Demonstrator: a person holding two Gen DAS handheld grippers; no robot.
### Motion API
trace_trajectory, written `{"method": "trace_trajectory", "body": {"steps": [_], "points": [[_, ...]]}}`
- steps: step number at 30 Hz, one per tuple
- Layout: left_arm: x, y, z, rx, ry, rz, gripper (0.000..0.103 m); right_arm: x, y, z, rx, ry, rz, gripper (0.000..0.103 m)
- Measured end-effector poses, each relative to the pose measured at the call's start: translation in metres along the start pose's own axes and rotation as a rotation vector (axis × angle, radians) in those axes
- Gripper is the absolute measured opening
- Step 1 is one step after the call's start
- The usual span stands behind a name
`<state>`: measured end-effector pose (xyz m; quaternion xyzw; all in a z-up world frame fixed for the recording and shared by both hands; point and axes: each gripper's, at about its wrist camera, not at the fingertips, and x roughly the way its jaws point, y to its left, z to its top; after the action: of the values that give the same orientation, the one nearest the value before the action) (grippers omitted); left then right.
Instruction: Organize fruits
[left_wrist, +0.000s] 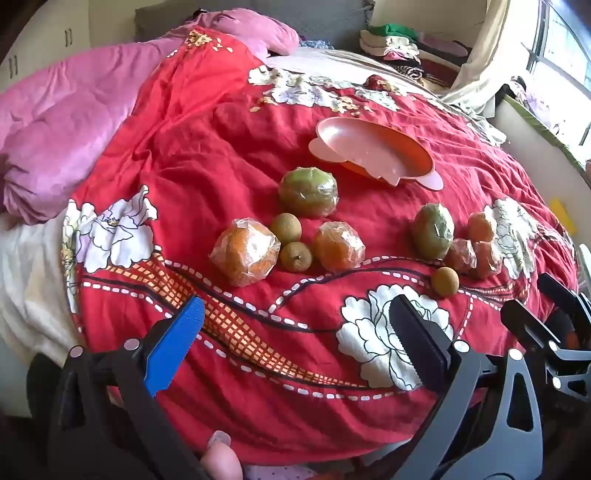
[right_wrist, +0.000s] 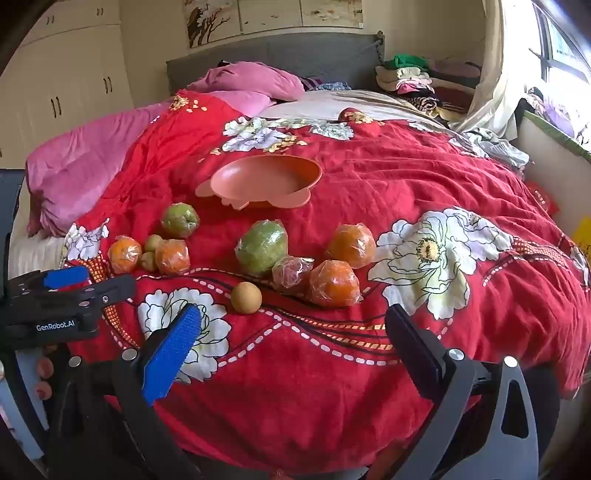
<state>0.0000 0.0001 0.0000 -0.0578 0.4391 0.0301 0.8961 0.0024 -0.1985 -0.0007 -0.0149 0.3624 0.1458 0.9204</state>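
Wrapped fruits lie on a red flowered bedspread (left_wrist: 258, 155) (right_wrist: 424, 177). A left cluster holds a green fruit (left_wrist: 307, 192) (right_wrist: 180, 220), two wrapped oranges (left_wrist: 244, 252) (left_wrist: 339, 245) and two small brown fruits (left_wrist: 286, 229). A right cluster holds a larger green fruit (right_wrist: 262, 247) (left_wrist: 433, 231), several wrapped oranges (right_wrist: 334, 283) and one small brown fruit (right_wrist: 246, 297) (left_wrist: 445, 281). Behind them rests an empty orange bowl (right_wrist: 266, 179) (left_wrist: 373, 155). My left gripper (left_wrist: 295, 332) and right gripper (right_wrist: 295, 336) both stand open, short of the fruit, with nothing between the fingers.
Pink duvet and pillows (right_wrist: 92, 162) lie at the left and back of the bed. Folded clothes (right_wrist: 410, 79) are piled by the grey headboard. A curtain and window (right_wrist: 517, 74) are on the right, wardrobes on the left. A person's fingers (right_wrist: 42, 373) show on the left handle.
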Motion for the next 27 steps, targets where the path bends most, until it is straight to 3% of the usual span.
{"method": "trace_trajectory", "body": {"steps": [27], "points": [[0.000, 0.002, -0.002, -0.007, 0.013, 0.011, 0.094, -0.002, 0.004, 0.000, 0.008, -0.007, 0.015, 0.099]]}}
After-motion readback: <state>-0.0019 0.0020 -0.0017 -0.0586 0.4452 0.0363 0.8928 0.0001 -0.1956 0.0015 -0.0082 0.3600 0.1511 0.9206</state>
